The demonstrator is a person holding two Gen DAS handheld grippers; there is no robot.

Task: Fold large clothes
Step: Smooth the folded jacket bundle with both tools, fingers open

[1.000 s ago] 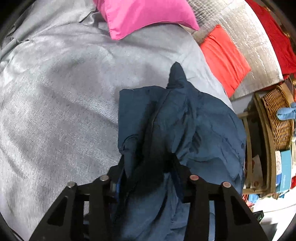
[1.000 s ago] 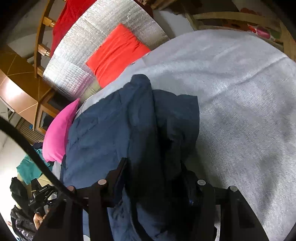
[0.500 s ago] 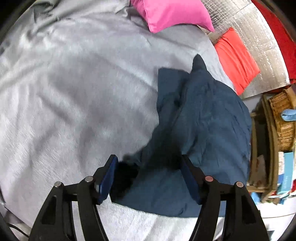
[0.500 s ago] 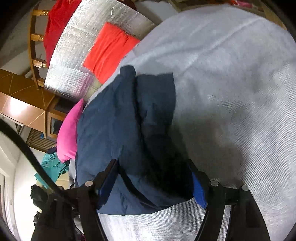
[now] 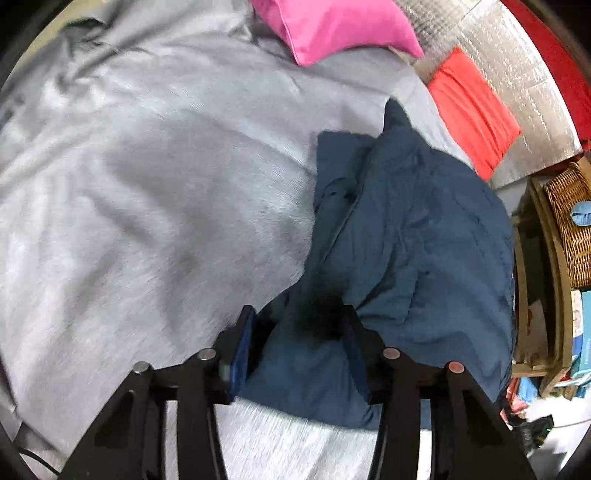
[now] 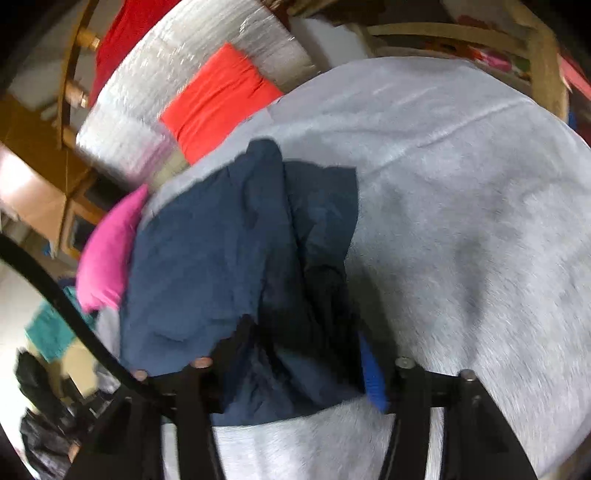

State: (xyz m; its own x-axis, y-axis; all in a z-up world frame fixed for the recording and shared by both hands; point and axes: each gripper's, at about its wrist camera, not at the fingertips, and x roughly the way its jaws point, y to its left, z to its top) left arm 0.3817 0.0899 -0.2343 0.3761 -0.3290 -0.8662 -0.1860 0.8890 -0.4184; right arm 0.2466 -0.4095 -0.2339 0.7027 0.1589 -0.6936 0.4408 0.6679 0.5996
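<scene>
A dark blue garment (image 5: pixel 413 236) lies bunched in loose folds on the grey bed cover (image 5: pixel 147 206). It also shows in the right wrist view (image 6: pixel 229 258). My left gripper (image 5: pixel 299 350) is open, its blue-padded fingers standing either side of the garment's near edge. My right gripper (image 6: pixel 299 369) is open too, straddling the same near edge from the other side; one blue pad (image 6: pixel 373 373) shows on the right. The cloth lies slack between both sets of fingers.
A pink pillow (image 5: pixel 332 26) and a red cushion (image 5: pixel 472 110) lie at the bed's head against a silver quilted board (image 5: pixel 517 74). A wicker basket (image 5: pixel 569 221) on a wooden shelf stands beside the bed. Grey cover (image 6: pixel 461 221) spreads right of the garment.
Both grippers opened and let the garment drop onto the bed. Both have pulled back and up, so the garment now lies flatter and farther from the cameras.
</scene>
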